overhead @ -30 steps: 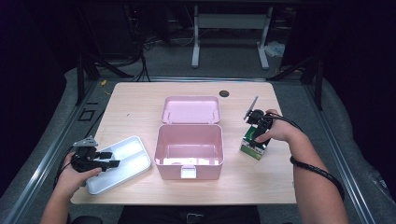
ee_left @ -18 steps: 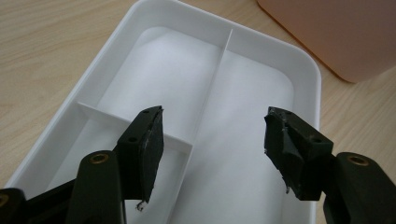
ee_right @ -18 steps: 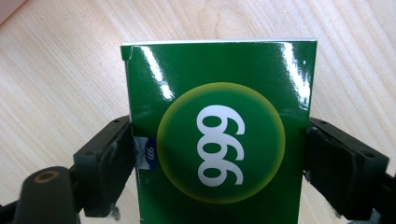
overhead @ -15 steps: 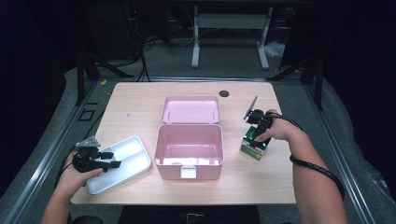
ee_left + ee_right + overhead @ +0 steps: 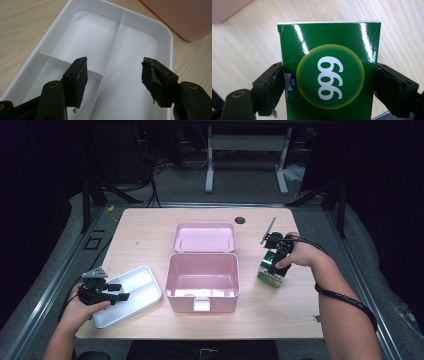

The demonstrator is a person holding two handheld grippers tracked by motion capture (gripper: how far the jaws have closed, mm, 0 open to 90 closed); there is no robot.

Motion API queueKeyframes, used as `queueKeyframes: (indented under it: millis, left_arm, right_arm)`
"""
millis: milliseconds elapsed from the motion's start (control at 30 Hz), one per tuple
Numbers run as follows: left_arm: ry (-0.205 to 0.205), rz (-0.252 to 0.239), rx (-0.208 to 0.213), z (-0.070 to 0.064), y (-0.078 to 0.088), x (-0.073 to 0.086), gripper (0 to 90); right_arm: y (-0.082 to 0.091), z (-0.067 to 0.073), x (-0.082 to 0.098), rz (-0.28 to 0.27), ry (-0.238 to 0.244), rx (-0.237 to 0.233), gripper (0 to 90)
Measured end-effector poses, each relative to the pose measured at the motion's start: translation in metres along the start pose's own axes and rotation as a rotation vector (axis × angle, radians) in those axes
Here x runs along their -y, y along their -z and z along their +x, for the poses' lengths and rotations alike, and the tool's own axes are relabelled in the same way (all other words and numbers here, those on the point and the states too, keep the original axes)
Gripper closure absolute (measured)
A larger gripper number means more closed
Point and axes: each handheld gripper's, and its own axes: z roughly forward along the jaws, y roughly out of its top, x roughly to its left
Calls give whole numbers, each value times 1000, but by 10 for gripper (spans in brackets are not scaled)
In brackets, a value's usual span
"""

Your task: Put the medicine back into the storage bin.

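The green box (image 5: 329,75) is a small glossy carton with a round yellow-edged badge printed "999" on its face. By the look of it, it is light and fairly stiff along its edges but thin-walled, so a hard squeeze across the broad faces could dent it. The glossy print probably makes it a little slippery. The safest hold seems to be across the two narrow sides, near the middle of its height, where the folded card is strongest.

That is where the right gripper (image 5: 329,82) sits. In the right gripper view its two black jaws stand on either side of the box, each pressed against a narrow side, so the gripper is clamped on the box. A small blue label shows by the left-hand jaw. In the high view the box (image 5: 271,269) stands at the right of the table (image 5: 150,235), just beside the open pink case (image 5: 202,281) and under the right hand (image 5: 300,254). Whether its base touches the wood cannot be told.

The left gripper (image 5: 113,77) has its jaws wide apart and holds nothing. It hangs over the white tray (image 5: 160,32), above the divider walls of its compartments, which are empty. In the high view the tray (image 5: 145,276) lies at the left of the case, with the left gripper (image 5: 117,292) at its near edge.
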Motion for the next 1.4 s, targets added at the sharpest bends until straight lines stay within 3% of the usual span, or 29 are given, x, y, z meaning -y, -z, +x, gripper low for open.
queueKeyframes:
  millis: [33, 100, 133, 167, 267, 433, 567, 833, 1267, 1400]
  left_arm:
    - [0, 0, 0, 0, 0, 0, 381]
    - [-2, 1, 2, 0, 0, 0, 381]
    - [-2, 1, 2, 0, 0, 0, 381]
    - [-1, 0, 3, 0, 0, 0, 381]
    - [0, -2, 6, 0, 0, 0, 381]
    - [5, -4, 7, 1, 1, 1, 381]
    - [3, -4, 7, 1, 1, 1, 381]
    - [8, -2, 12, 1, 0, 1, 381]
    - [7, -3, 13, 2, 0, 1, 381]
    - [8, -6, 16, 2, 1, 1, 381]
  right_arm:
    - [0, 0, 0, 0, 0, 0, 157]
    - [12, 8, -2, -7, 99, 16, 159]
    - [12, 8, -2, -7, 99, 16, 159]
    - [19, 14, -3, -8, 181, 20, 160]
    - [28, 26, -5, -15, 317, 26, 161]
    - [39, 41, -10, 1, 428, -5, 162]
    - [44, 48, -14, -3, 461, -25, 162]
    - [52, 55, -18, 12, 464, -50, 162]
    - [95, 70, -35, -11, 474, -37, 162]
    - [110, 83, -52, -15, 480, -46, 162]
